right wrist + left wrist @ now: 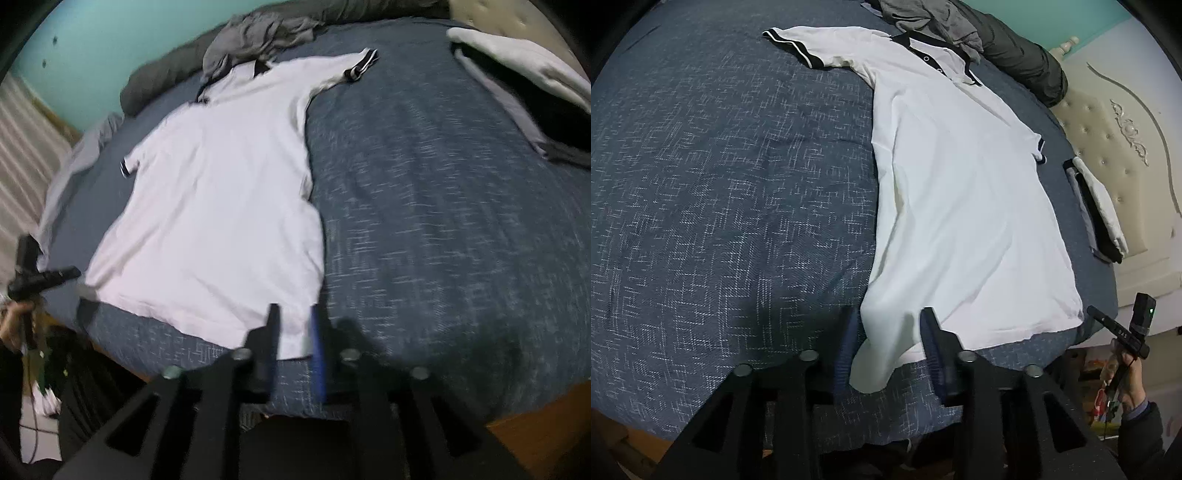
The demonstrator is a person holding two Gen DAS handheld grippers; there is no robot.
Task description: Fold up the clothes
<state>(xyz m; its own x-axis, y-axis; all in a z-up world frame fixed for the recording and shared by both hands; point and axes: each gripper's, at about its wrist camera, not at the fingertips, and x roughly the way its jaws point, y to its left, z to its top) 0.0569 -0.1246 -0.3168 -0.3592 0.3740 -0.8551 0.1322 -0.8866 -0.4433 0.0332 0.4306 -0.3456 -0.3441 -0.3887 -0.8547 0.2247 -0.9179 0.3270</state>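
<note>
On the bed the white polo shirt lies flat, unfolded — folding not begun; a folded pile sits at three o'clock. Both jaws stand released around its hem corners.

White polo shirt with black collar and black, white-striped sleeve cuffs. Dark blue bedspread flecked with white hatching. Grey crumpled garment. Teal wall. Cream tufted headboard.
</note>
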